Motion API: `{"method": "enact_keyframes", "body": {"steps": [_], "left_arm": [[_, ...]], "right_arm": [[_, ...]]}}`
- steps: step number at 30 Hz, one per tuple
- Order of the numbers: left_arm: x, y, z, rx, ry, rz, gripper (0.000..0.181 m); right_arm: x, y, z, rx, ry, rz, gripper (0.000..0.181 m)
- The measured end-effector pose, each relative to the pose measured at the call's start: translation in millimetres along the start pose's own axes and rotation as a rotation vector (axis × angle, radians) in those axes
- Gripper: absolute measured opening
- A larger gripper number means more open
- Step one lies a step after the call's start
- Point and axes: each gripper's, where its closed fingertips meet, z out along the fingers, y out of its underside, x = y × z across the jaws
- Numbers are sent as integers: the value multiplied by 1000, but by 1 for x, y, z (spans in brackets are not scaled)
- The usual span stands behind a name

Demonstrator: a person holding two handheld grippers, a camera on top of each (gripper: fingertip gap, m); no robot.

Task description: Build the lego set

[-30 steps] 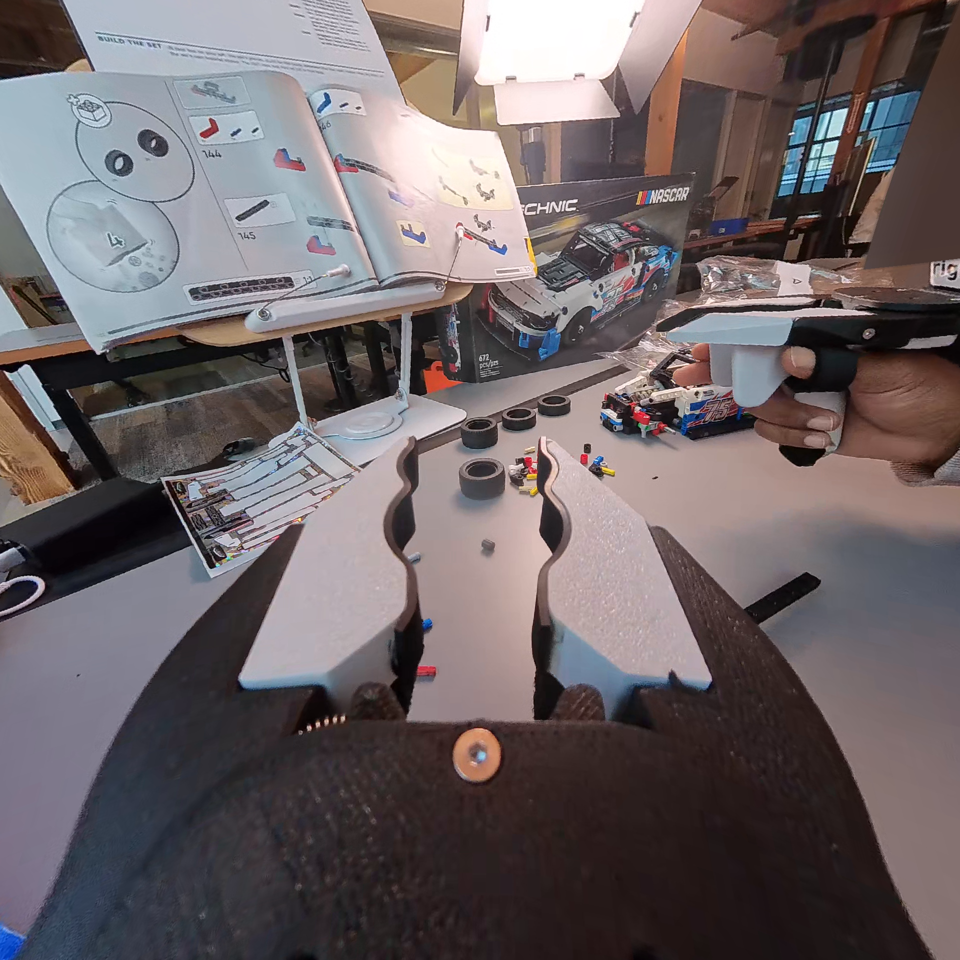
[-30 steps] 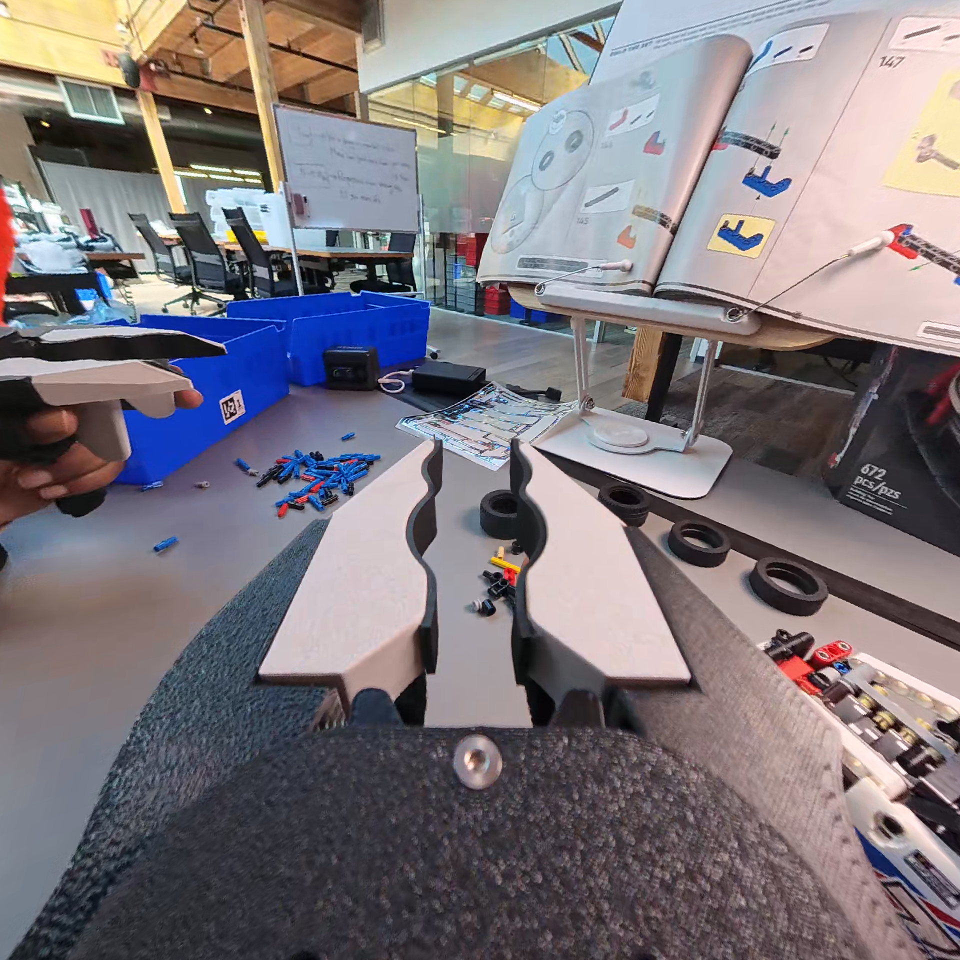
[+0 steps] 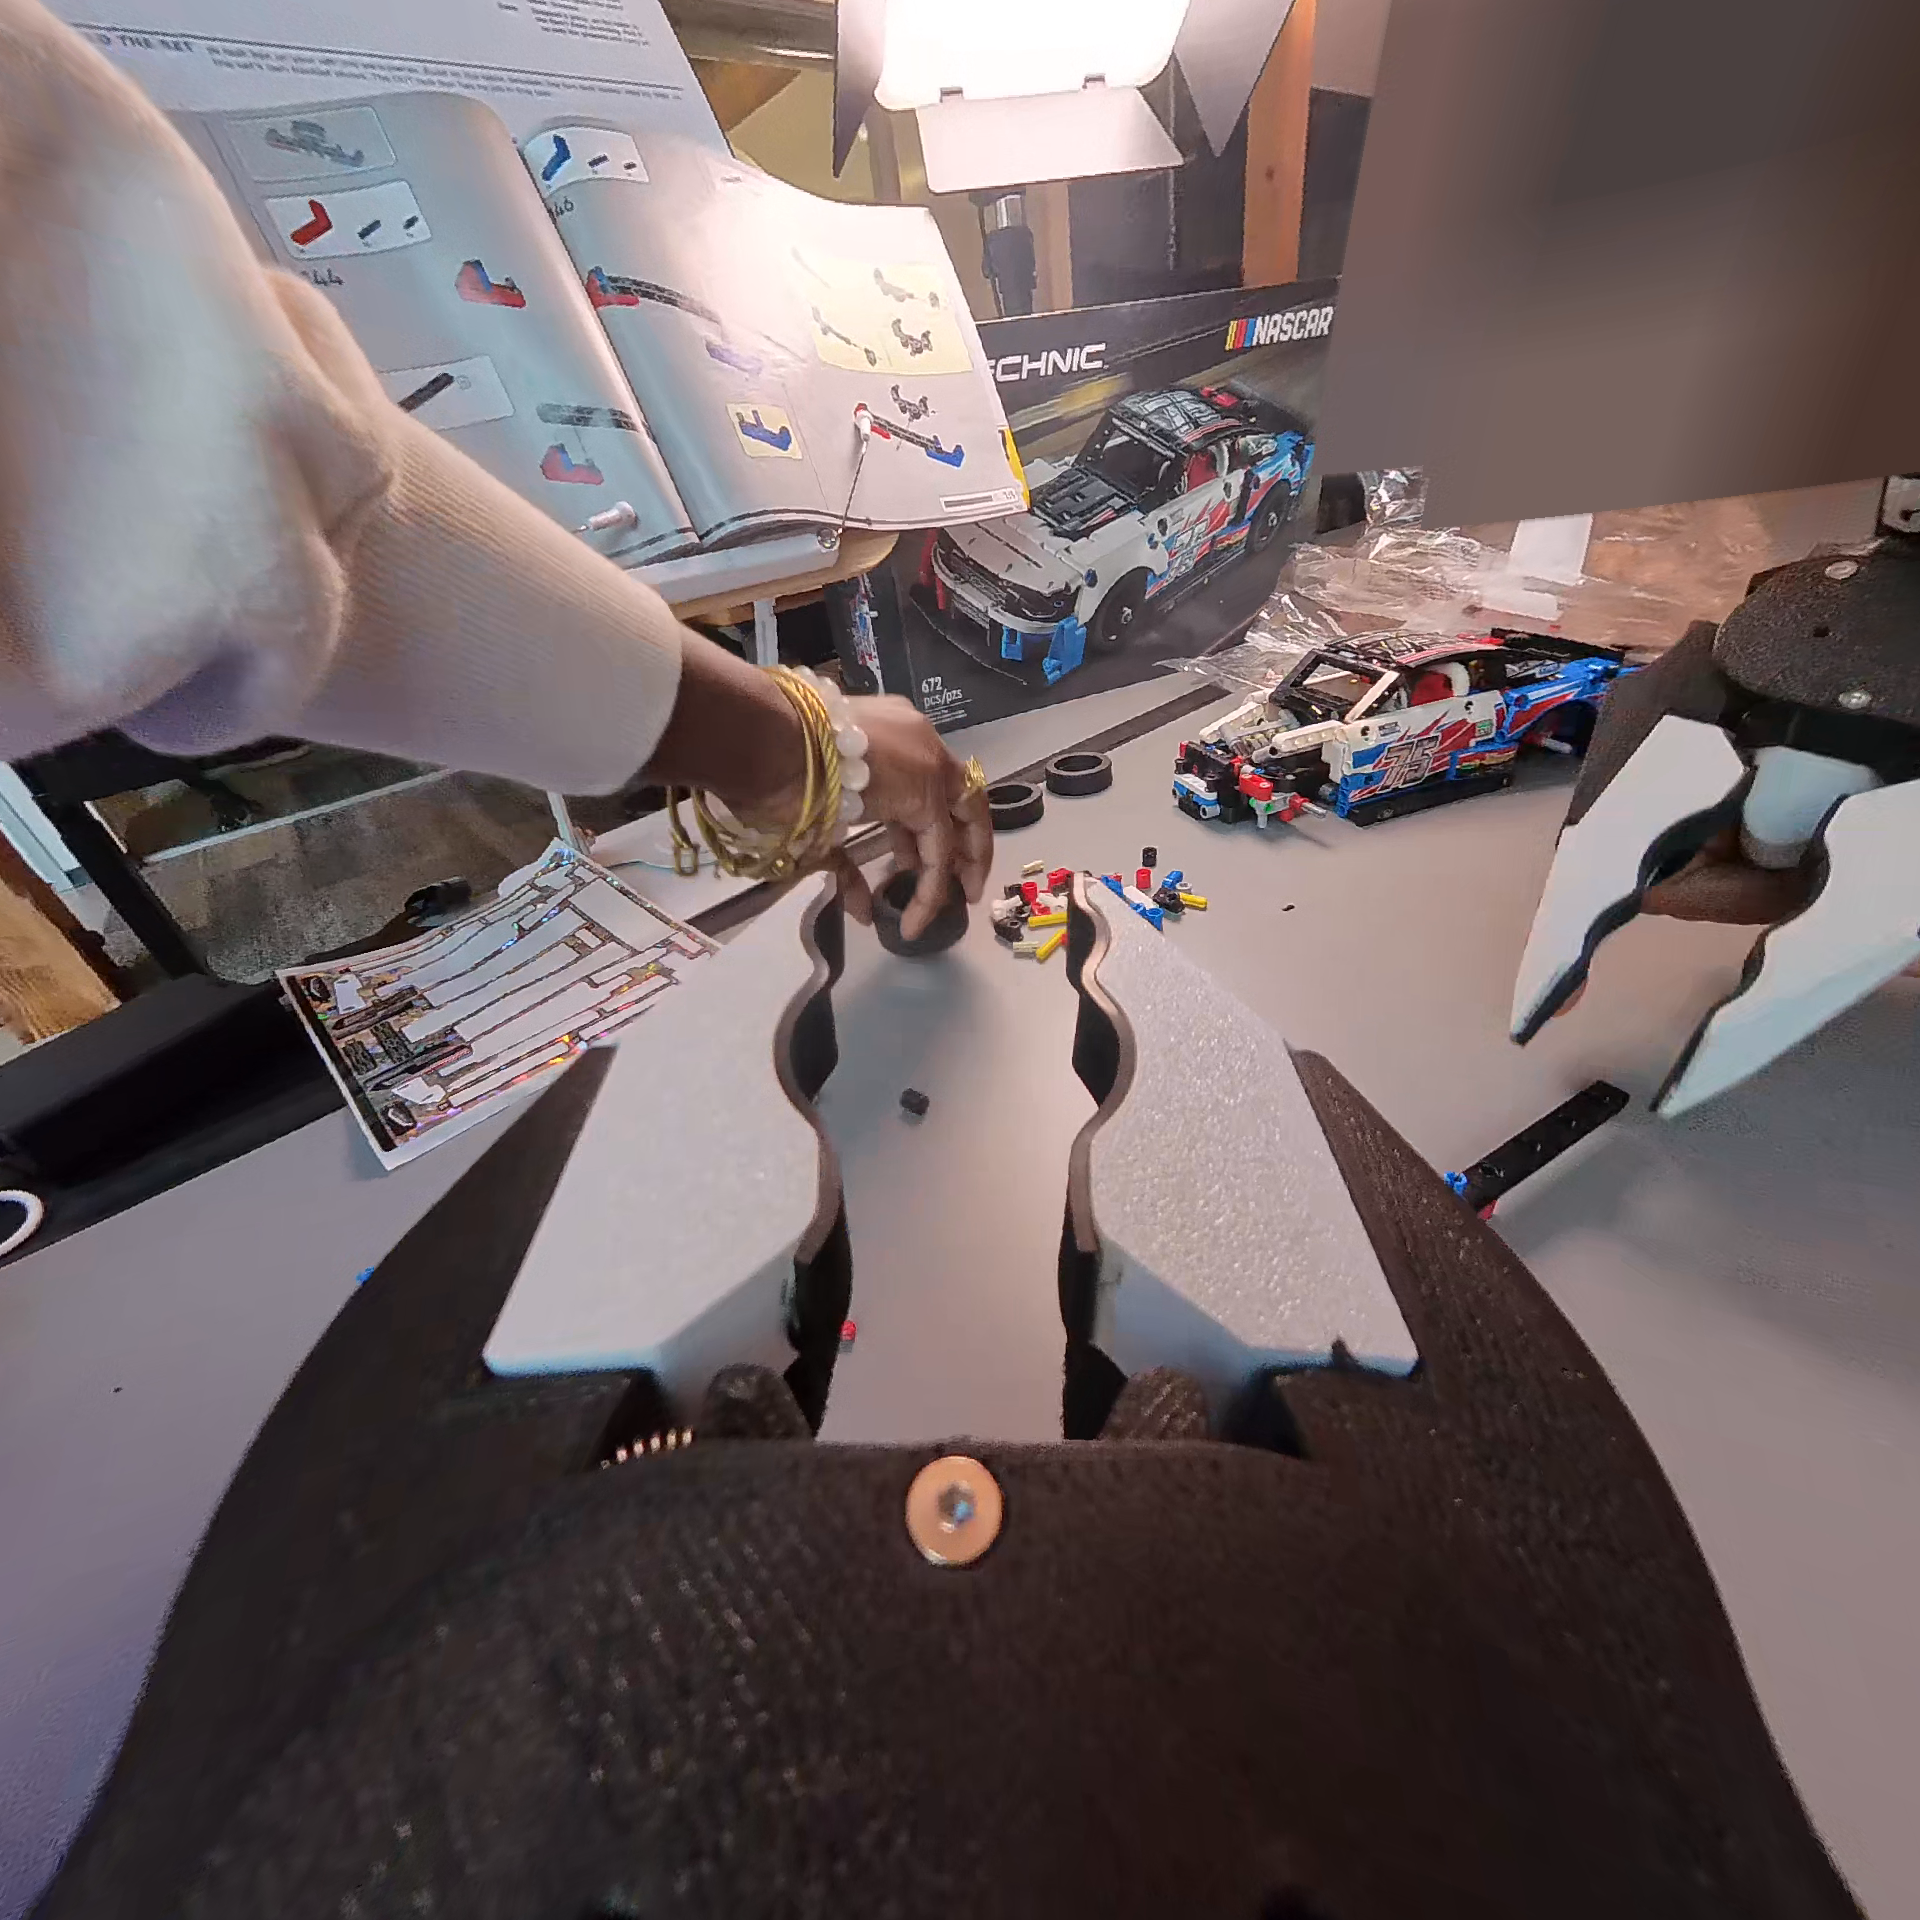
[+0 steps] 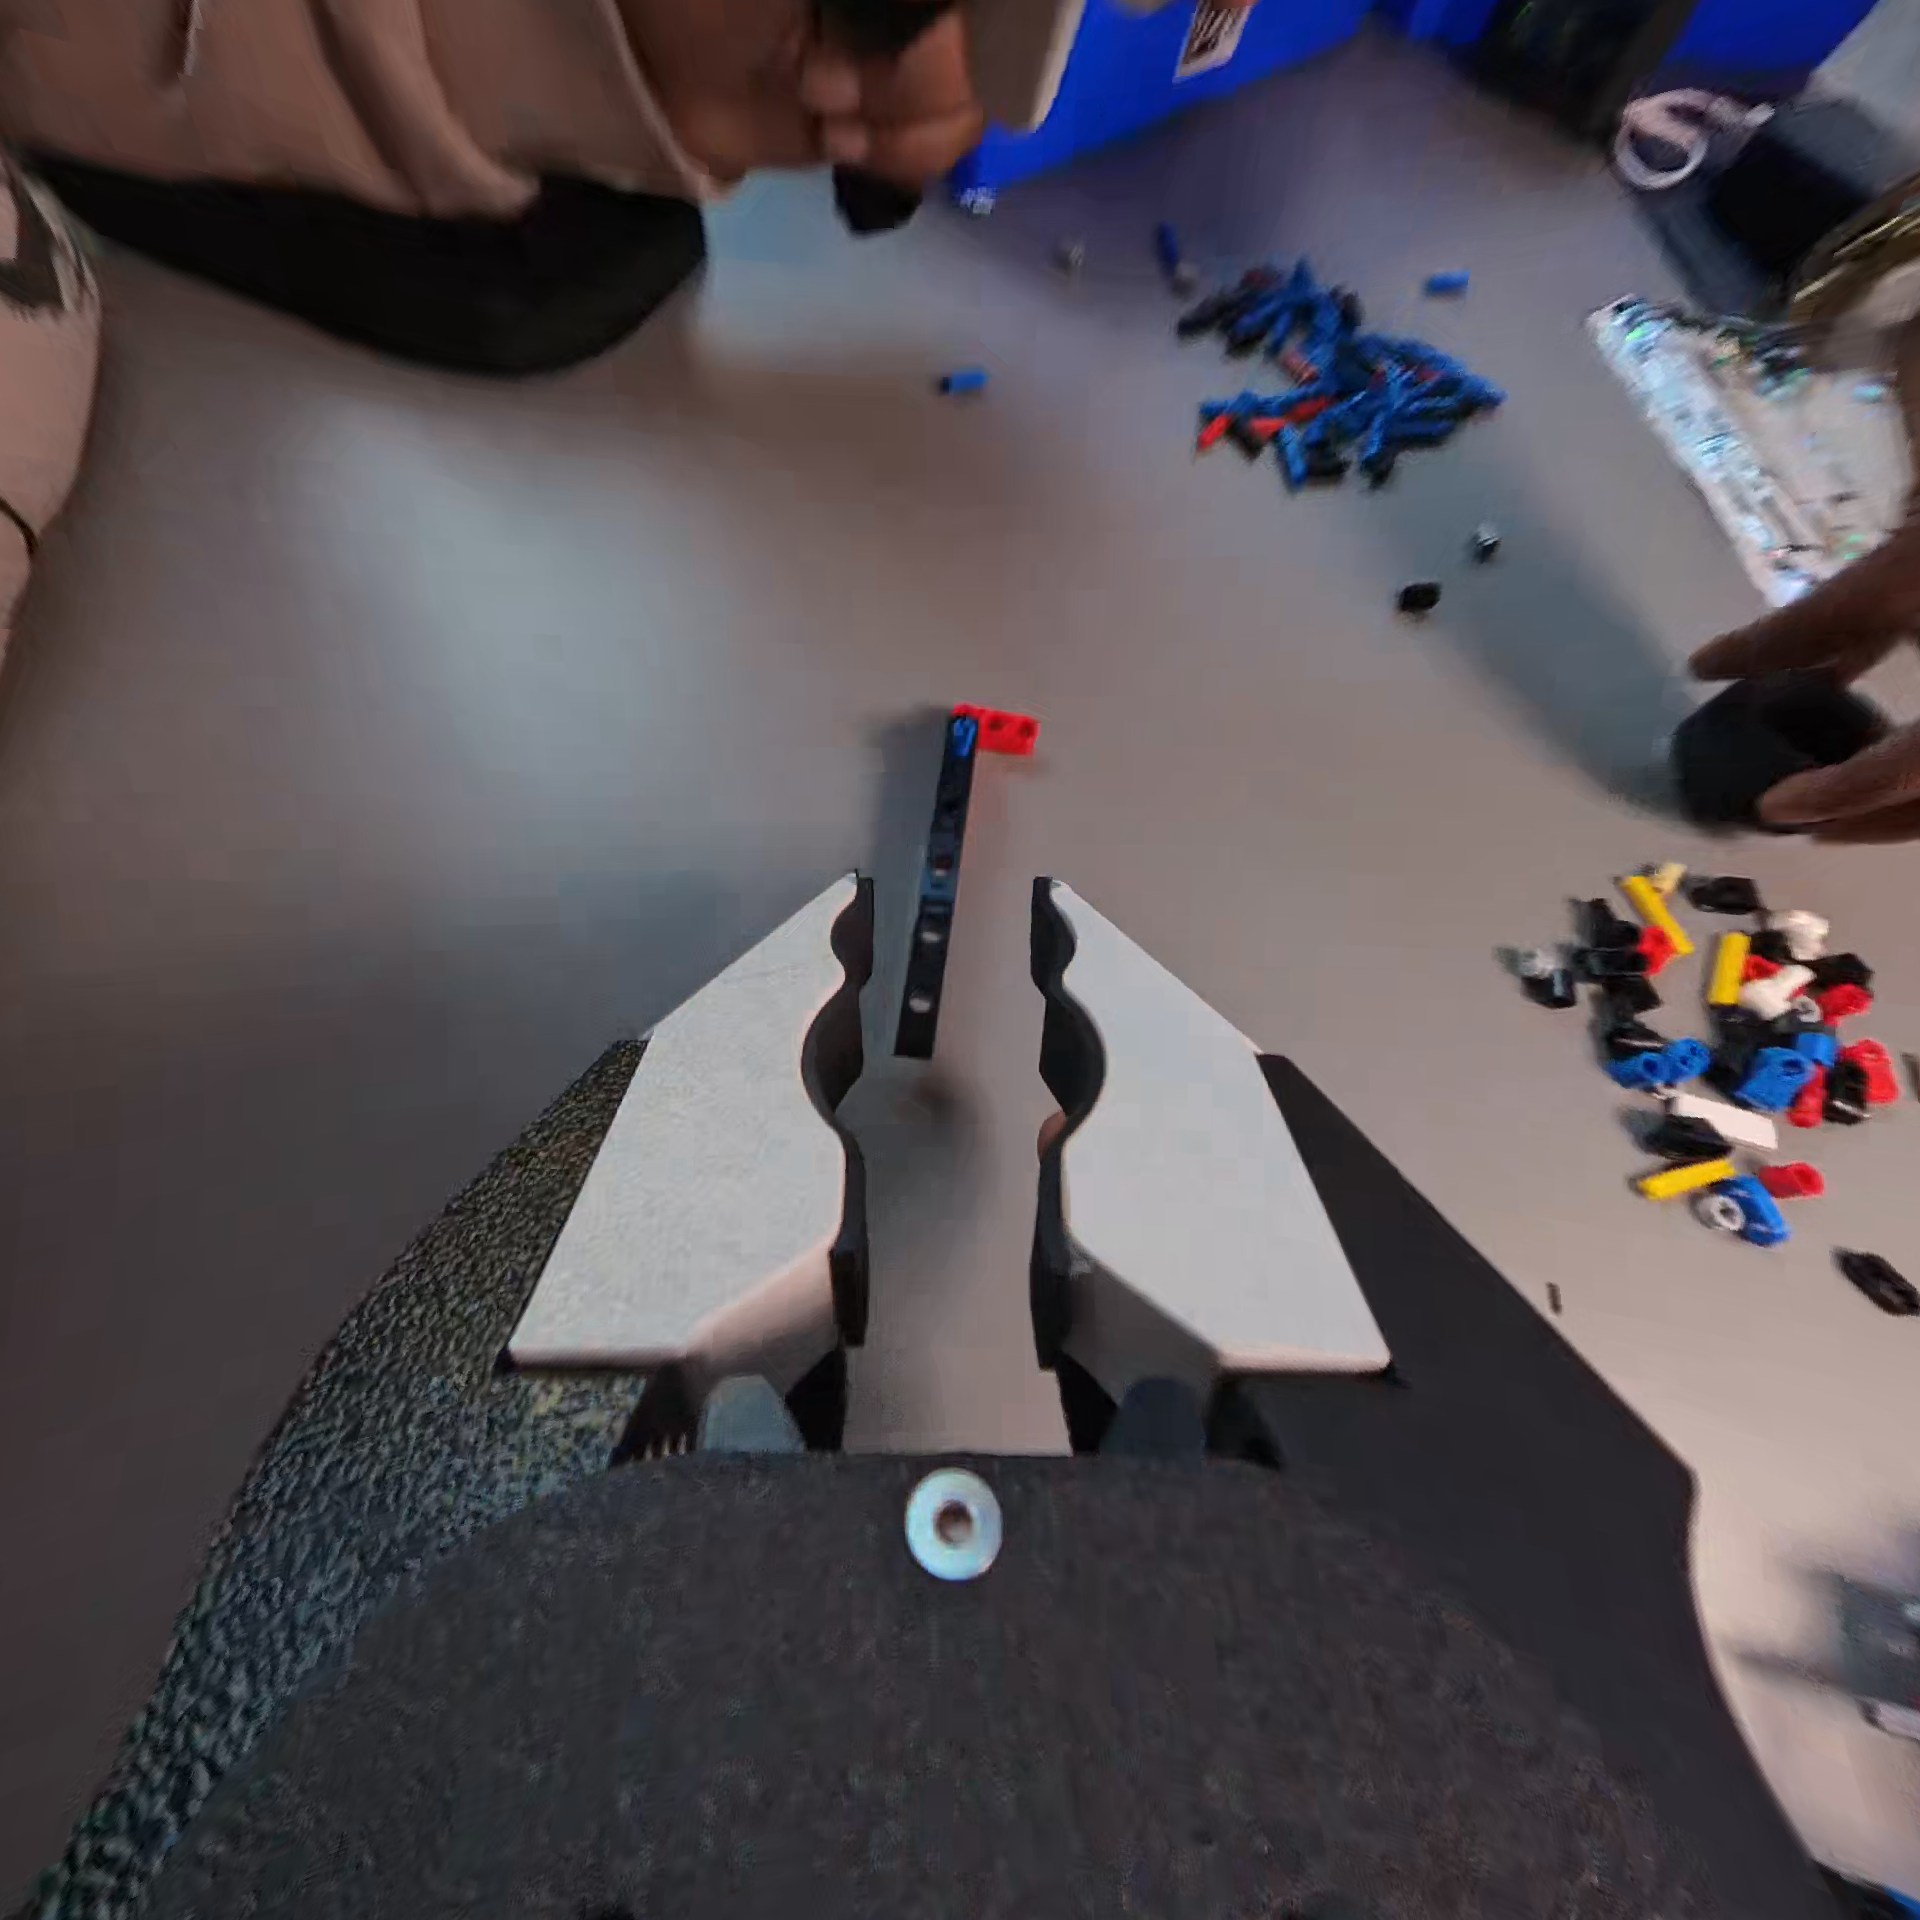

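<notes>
Lego car (image 3: 1392, 727): sitting part-built on the grey bench (image 3: 1351, 1039), in front of the set's box (image 3: 1122, 499).
Loose pieces (image 3: 1091, 894): lying scattered left of the car.
Bare hand (image 3: 914, 810): gripping a black tyre (image 3: 920, 925) just left of the pieces.
Left claw (image 3: 951, 914): hovering with its jaws apart, holding nothing.
Right claw (image 4: 951, 883): hanging with its jaws apart over a black beam (image 4: 935, 914) with a red piece (image 4: 1003, 730) at its far end.

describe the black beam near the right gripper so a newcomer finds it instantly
On the grey table, look just ahead of the open right gripper. The long black beam lies flat, pointing away between its fingers. Unlike the loose pieces, it is holed and carries a red block at its far end.
</notes>
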Motion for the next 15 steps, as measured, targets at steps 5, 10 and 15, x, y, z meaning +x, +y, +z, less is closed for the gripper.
{"method": "enact_keyframes", "body": {"steps": [5,10,15], "left_arm": [[19,6,4,-22,102,27,41],[83,15,-5,-65,490,16,45],[127,36,-16,-161,688,87,48]], "right_arm": [[-5,26,15,-179,19,-91,7],[-9,3,0,2,-153,253,6],[-15,-25,-16,210,-426,648,6]]}}
